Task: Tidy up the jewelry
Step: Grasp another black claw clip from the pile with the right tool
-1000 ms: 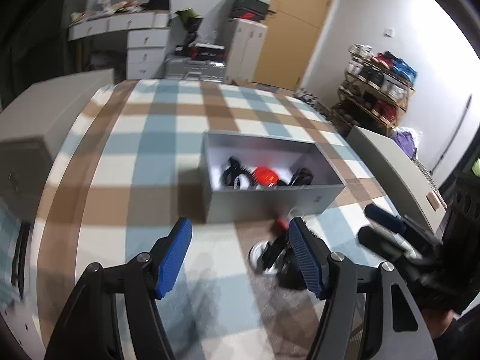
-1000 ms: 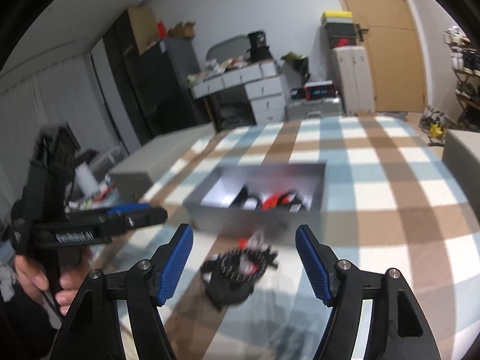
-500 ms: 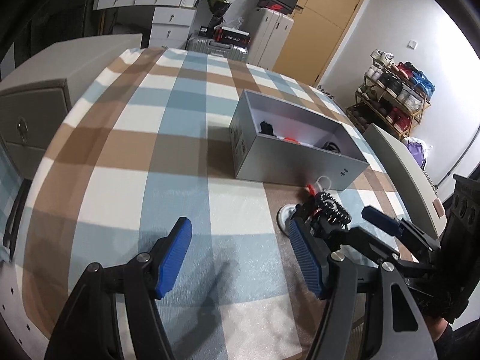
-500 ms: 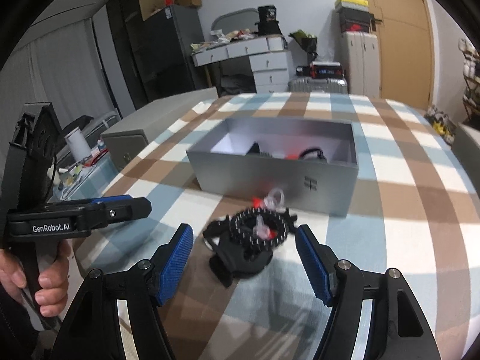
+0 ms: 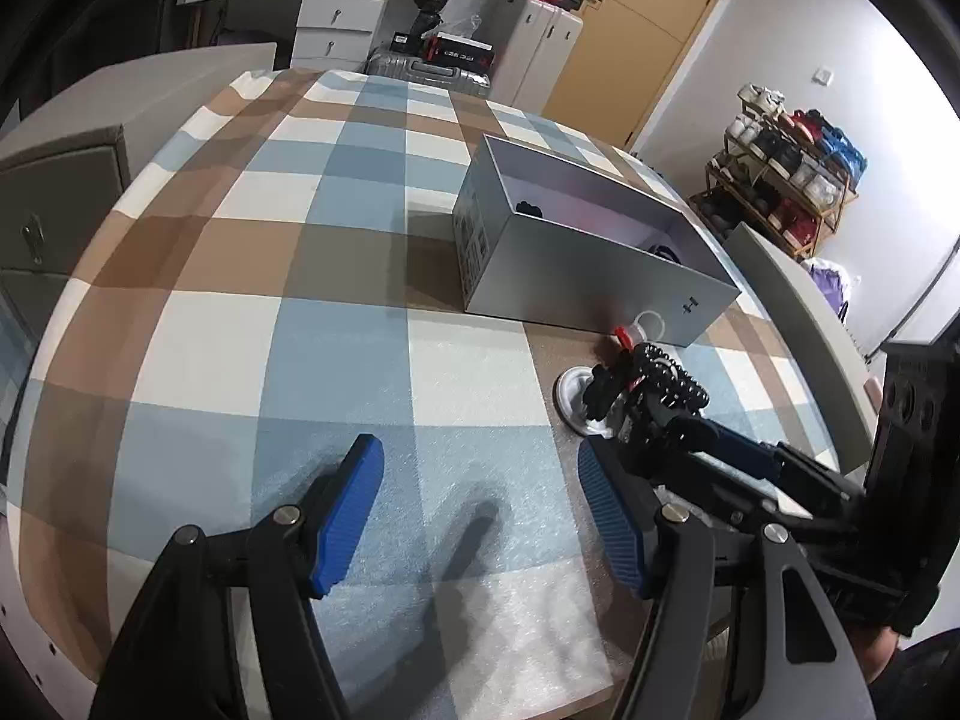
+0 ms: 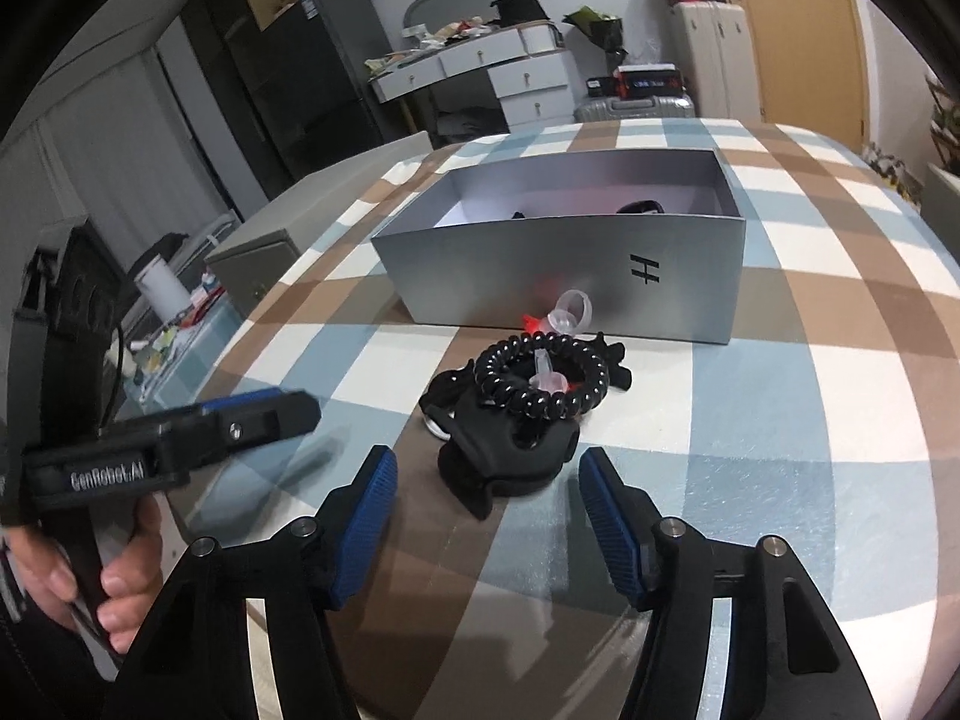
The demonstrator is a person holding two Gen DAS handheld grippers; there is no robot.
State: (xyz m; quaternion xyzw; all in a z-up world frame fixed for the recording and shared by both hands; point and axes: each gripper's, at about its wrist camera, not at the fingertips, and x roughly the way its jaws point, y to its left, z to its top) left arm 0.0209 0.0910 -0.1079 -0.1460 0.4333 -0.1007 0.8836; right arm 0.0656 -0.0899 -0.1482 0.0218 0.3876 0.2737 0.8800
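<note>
Here, both grippers spread, empty: left gripper [image 5: 477,513], right gripper [image 6: 486,519] near black coil hair tie [image 6: 543,381]; grey box [image 6: 564,264] beyond, on checked counter [image 6: 840,324].

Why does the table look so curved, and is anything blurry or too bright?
Both views use a fisheye lens, bending the table and darkening the corners. Left wrist view: sharp, tool shadows on the cloth. Right wrist view: sharp, a soft sheen on the box; no harsh glare.

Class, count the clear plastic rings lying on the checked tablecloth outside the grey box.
2: one clear plastic ring lies against the grey box front wall; another sits inside the black spiral hair tie. Others may be hidden inside the pile.
</note>
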